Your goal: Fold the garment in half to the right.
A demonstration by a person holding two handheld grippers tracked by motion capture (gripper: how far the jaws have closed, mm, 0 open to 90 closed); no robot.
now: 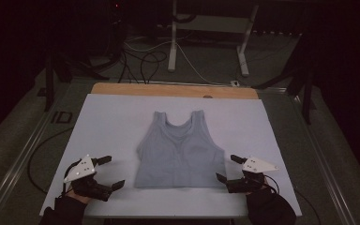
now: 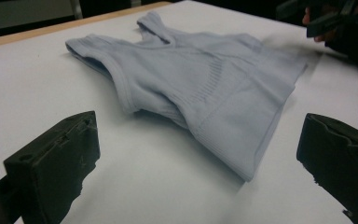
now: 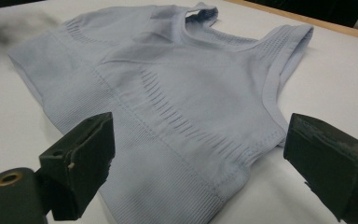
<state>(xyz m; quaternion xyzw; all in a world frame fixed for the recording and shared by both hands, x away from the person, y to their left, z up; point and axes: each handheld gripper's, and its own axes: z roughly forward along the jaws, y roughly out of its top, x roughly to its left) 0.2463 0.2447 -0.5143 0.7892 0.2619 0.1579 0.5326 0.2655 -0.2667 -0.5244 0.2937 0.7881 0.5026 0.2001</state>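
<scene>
Jaws on both grippers stood apart with nothing between them. From my seat at the remote station I saw the left gripper (image 1: pixel 107 172) low at the near left of the table (image 1: pixel 112 122), its jaws aimed toward the garment's near left corner but clear of it. The right gripper (image 1: pixel 226 168) sat at the near right, its jaws spread just beside the hem's right corner, the cloth lying ahead of them and not pinched. Between the two lay the pale blue tank top (image 1: pixel 180 152), flat on the white table cover, hem toward me and straps pointing away. In the left gripper view I saw its ribbed hem and one armhole edge. Past it, a bare wooden strip (image 1: pixel 173 90) ran along the table's far edge, and beyond that, cables (image 1: pixel 143 58) trailed on the dark floor beneath a white frame (image 1: pixel 173 37).
</scene>
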